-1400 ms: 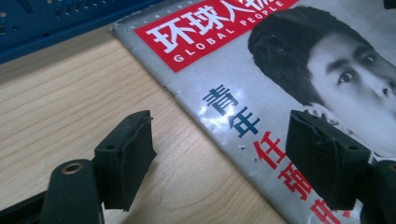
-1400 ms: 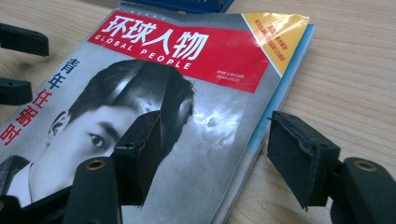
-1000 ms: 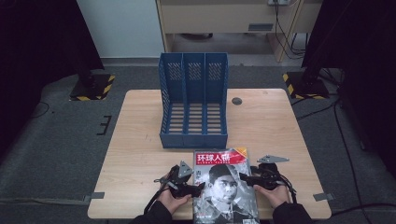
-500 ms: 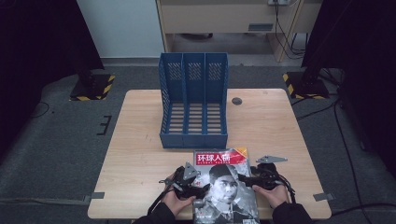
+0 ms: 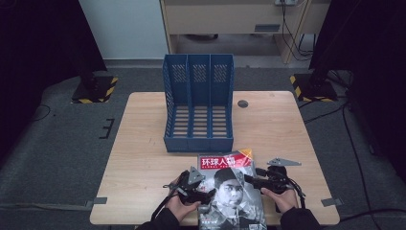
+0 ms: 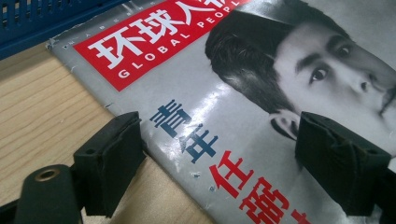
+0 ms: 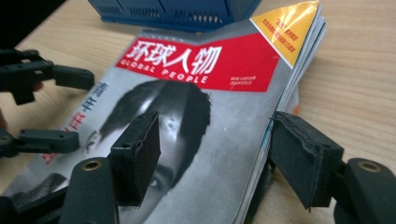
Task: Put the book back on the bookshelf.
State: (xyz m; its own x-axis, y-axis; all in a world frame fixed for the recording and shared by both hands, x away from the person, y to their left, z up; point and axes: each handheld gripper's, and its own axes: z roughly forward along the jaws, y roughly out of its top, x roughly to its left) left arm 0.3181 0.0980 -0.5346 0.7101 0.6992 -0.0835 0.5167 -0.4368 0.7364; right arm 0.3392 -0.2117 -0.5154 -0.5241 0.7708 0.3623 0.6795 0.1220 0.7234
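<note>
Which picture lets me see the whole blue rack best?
The high view: the blue rack stands whole on the table, all three compartments visible. The left gripper view catches just a corner; the right gripper view just its base behind the magazine.

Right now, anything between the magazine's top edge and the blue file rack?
Nothing: in the high view, the magazine ends just short of the blue file rack, with only a thin strip of bare table showing between them.

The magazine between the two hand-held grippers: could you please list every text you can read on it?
"环球人物" white on the red banner of the magazine.
"GLOBAL PEOPLE" beneath it, same banner.
"青年" dark blue on the cover's left edge.
"任" red, below that; further red characters are cut off.
Yellow corner flap: print too small.
</note>
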